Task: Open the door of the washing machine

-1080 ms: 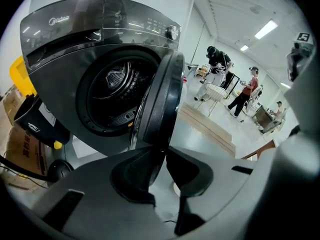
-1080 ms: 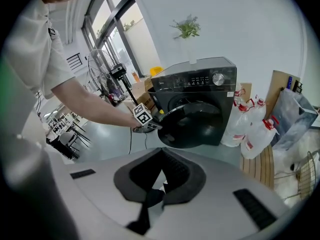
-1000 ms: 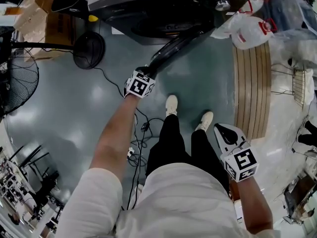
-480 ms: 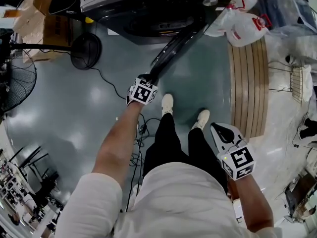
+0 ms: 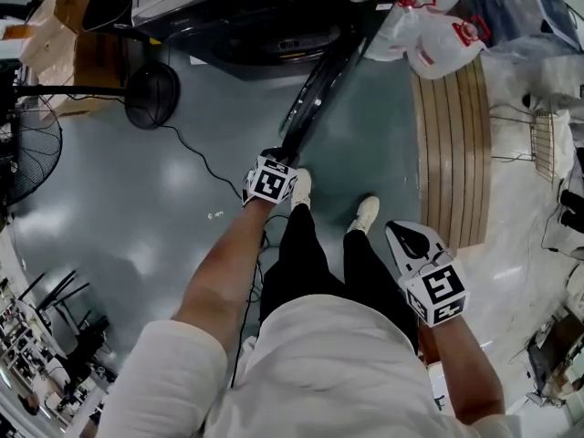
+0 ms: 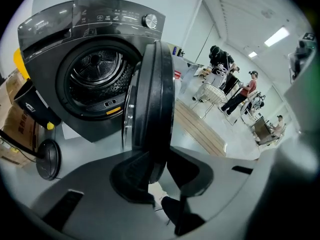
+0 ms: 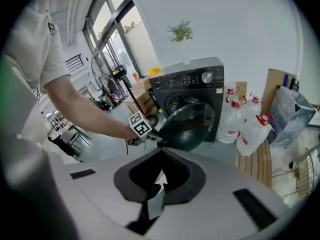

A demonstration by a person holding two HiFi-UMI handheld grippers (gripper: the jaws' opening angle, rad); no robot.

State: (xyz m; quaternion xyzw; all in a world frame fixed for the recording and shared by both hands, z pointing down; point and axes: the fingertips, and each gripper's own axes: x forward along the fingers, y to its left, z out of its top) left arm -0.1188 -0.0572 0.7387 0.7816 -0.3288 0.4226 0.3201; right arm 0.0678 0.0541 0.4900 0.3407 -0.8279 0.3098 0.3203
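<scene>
The dark washing machine (image 5: 274, 7) stands at the top of the head view, its drum (image 6: 95, 74) exposed. Its round door (image 5: 315, 94) is swung out edge-on toward me. My left gripper (image 5: 278, 156) is at the door's free end; in the left gripper view the door rim (image 6: 152, 94) runs down between the pads of that gripper (image 6: 157, 171), whose jaws are opening. My right gripper (image 5: 411, 235) hangs beside my right leg, shut and empty. The right gripper view shows the right gripper (image 7: 157, 176), the door (image 7: 192, 124) and the left gripper (image 7: 150, 135) at its edge.
A floor fan (image 5: 151, 94) and its cable (image 5: 196, 153) lie left of the door. Water jugs (image 5: 438, 44) and a wooden pallet (image 5: 447, 144) are on the right. Cardboard boxes (image 5: 64, 26) are at the far left. My shoes (image 5: 299, 188) stand just below the door's end.
The door has swung further out from the machine. My left gripper has come toward my feet with the door's edge. The right gripper has shifted only slightly.
</scene>
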